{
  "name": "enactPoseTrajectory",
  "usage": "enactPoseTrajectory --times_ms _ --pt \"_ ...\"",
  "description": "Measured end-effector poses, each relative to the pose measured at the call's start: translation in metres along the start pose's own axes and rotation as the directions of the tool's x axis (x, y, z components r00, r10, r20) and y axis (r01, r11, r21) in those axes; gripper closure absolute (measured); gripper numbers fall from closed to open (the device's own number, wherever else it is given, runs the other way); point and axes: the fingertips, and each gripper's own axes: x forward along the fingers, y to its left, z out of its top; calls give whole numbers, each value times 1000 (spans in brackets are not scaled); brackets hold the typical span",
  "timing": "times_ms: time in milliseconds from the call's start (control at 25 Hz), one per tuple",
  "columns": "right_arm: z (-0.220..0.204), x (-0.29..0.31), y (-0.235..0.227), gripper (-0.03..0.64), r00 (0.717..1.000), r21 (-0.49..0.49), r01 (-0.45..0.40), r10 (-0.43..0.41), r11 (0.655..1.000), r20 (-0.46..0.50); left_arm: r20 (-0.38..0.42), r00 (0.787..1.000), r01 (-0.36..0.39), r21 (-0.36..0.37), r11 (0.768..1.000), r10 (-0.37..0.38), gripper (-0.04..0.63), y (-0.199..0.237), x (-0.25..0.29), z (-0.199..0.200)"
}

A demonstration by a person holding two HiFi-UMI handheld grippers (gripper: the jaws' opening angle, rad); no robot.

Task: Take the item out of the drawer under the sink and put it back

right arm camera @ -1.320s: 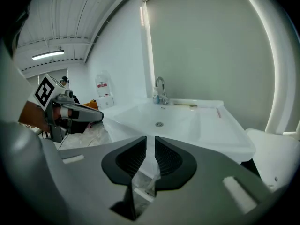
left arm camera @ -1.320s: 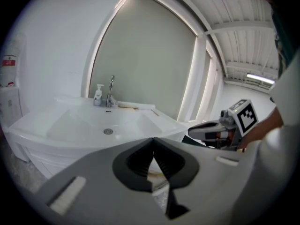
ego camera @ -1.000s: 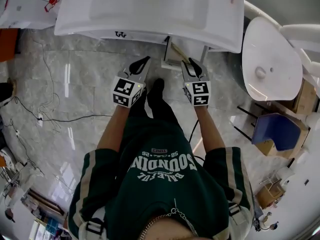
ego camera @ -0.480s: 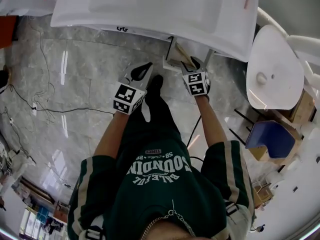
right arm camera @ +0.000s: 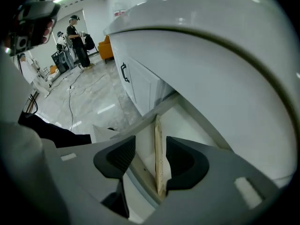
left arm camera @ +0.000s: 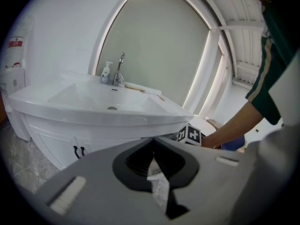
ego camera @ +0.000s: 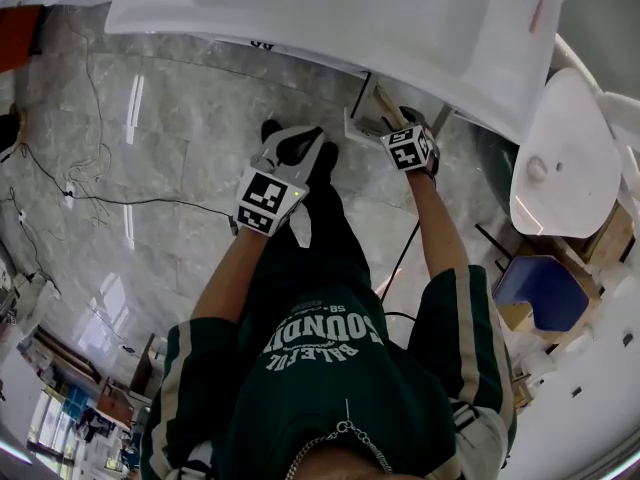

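One sink (ego camera: 330, 18) overhangs the open drawer (right arm camera: 150, 114).

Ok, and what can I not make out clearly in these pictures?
Inside of the drawer: head view, the sink overhangs it.
Tan board: right gripper view, seen edge-on; item or drawer wall, cannot tell.
Pale patch inside the left claw, jaws shut: left gripper view, too narrow a gap; held thing or floor, unclear.
Far people: right gripper view, too small.

The sink basin (right arm camera: 211, 55) overhangs the open drawer (right arm camera: 187, 121), so the way in is from the front, past a thin upright board (right arm camera: 158, 146); the floor (ego camera: 150, 168) to the left lies free.
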Motion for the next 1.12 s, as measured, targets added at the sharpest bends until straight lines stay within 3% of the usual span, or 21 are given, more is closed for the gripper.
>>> enactPoseTrajectory --times_ms 520,840,920,1120 --pt "-37 70 -21 439 984 -19 4 -8 1000 -177 -50 997 -53 -73 996 50 545 26 -3 -45" --pt "-65 91 -18 445 947 -29 -42 31 999 -320 -69 994 -92 -91 992 85 545 39 -9 -57" --pt "-65 90 -19 566 945 -28 -25 14 999 -327 -72 994 -95 -101 990 88 545 40 -10 -60" --pt "-59 78 -21 568 952 12 2 2 1000 -306 -70 995 -82 -109 991 75 545 36 -12 -58"
